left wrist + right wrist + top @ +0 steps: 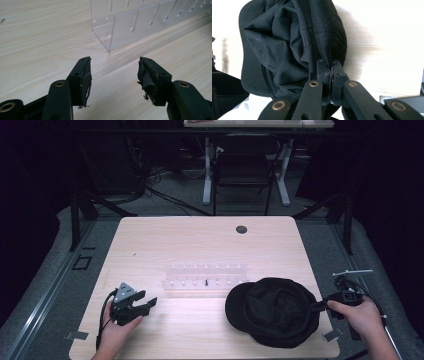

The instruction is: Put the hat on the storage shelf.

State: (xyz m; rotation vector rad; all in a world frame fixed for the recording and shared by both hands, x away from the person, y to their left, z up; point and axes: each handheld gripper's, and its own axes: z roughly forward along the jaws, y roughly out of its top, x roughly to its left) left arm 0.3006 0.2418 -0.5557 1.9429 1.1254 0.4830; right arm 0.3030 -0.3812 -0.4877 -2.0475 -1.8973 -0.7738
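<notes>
- A lab or recording studio, not a home.
- Black curtains surround the wooden counter (200, 240).
- Beyond the tools: loose cables (150, 185), a folding chair (243, 170), grey carpet (50, 265).

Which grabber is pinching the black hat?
The right gripper: its jaws are shut on the edge of the black hat. The left gripper is open, with nothing between its jaws.

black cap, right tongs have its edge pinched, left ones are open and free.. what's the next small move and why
Probably bring the open left tongs across to the black cap and grip its near rim. The right tongs hold just one edge, so the cap sags crumpled, and the clear rack sits just behind it.
</notes>
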